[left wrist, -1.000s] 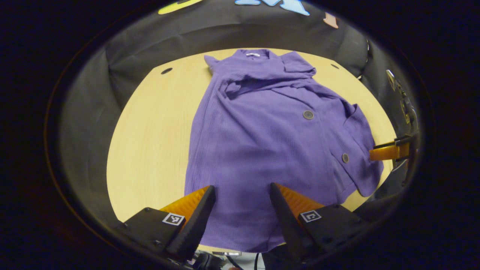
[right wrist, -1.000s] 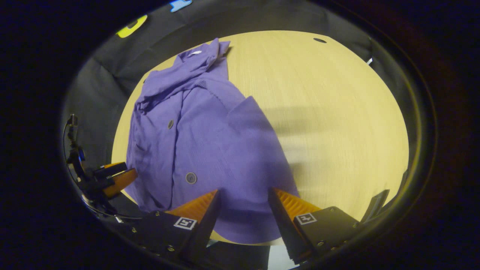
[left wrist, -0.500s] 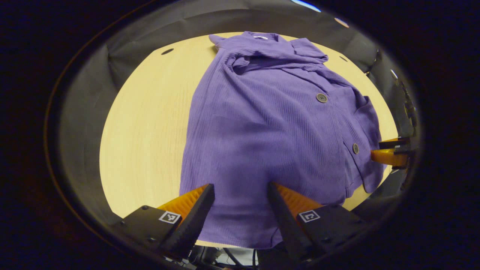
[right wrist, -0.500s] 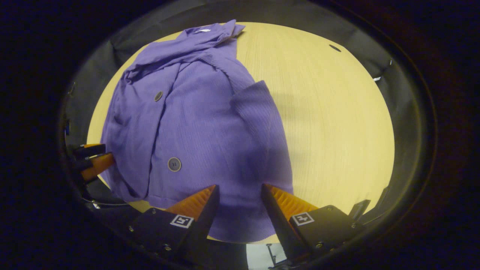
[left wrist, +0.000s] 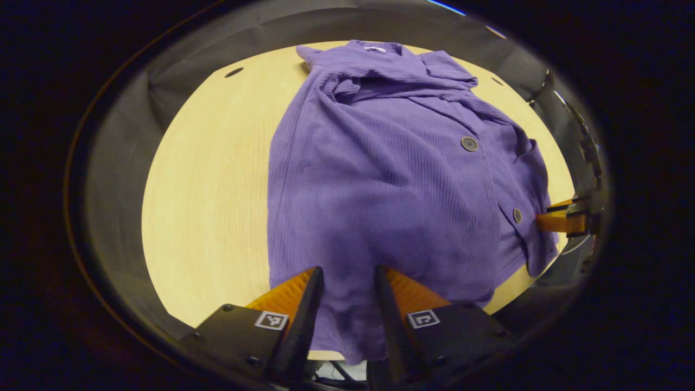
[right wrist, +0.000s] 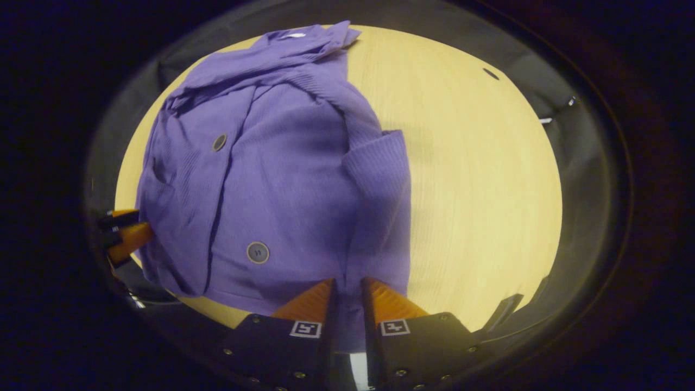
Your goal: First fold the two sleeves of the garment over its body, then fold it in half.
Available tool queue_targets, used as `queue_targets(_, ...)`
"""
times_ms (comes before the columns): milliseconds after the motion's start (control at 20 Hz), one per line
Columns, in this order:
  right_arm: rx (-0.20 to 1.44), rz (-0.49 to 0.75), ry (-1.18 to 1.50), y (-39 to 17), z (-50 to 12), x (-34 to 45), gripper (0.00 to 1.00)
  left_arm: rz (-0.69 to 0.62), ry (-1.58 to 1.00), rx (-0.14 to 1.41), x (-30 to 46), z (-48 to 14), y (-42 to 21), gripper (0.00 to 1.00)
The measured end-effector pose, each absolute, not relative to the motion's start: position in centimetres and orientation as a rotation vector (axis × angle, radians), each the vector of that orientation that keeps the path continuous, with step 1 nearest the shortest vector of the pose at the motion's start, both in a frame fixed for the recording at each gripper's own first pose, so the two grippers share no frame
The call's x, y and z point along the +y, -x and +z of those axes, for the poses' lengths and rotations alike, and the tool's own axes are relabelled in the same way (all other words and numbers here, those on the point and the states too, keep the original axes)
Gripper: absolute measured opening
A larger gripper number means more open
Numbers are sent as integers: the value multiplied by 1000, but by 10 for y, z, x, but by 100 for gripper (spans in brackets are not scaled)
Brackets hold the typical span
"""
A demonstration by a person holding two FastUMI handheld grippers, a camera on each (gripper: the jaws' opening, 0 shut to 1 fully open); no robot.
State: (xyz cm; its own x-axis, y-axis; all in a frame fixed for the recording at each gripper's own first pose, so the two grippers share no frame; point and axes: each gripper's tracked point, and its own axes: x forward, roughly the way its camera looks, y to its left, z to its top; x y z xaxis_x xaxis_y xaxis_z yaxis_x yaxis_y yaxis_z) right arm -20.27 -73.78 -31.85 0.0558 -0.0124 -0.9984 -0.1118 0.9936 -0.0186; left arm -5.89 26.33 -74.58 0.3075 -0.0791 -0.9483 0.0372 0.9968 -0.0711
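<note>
At the near edge of the table point(right wrist: 478, 163), both grippers have narrowed over the last second: the right gripper point(right wrist: 347, 296), whose jaws stood wide a moment ago, is now pinched almost closed on the hem of the purple cardigan point(right wrist: 282, 179), while the left gripper point(left wrist: 346, 288) has drawn in to a narrow gap with the hem cloth between its fingers, though whether both press on it I cannot tell. That suggests the half fold is starting, with both hem corners being taken. Farther out the cardigan lies flat on the table, sleeves already folded over its body, two buttons point(right wrist: 257, 252) showing, the collar point(left wrist: 374, 54) at the far side
</note>
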Motion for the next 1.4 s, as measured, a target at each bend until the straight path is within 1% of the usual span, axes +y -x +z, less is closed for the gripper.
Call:
queue_targets(50,1517,83,111,201,-320,-737,24,-73,52,1246,262,-747,59,51)
queue_targets(100,1524,88,110,202,-318,-736,24,-72,54,1246,262,-746,59,46)
queue_targets(150,1491,59,85,196,-320,-734,28,-83,60,1227,260,-745,56,35)
queue_targets(200,1499,59,94,199,-318,-734,7,-69,74,1216,260,-747,54,24)
queue_targets(250,1500,72,119,199,-318,-734,4,-60,75,1222,260,-746,54,13)
queue_targets(300,1493,74,129,198,-319,-733,4,-48,78,1211,261,-746,58,12)
queue_targets(350,1489,70,131,198,-318,-733,4,-39,74,1216,260,-746,55,6)
queue_targets(400,1484,67,129,198,-317,-733,3,-46,62,1207,260,-746,58,7)
queue_targets(500,1481,50,102,198,-317,-734,1,-48,60,1183,260,-744,56,6)
queue_targets(550,1479,43,84,198,-317,-734,1,-48,62,1181,260,-744,56,7)
queue_targets(850,1472,11,-45,196,-311,-729,1,-30,72,1169,261,-737,52,7)
queue_targets(1150,1436,46,-94,185,-287,-717,1,-15,93,1112,265,-706,34,8)
queue_targets(1400,1386,81,-155,161,-264,-699,1,-20,85,1066,267,-683,18,6)
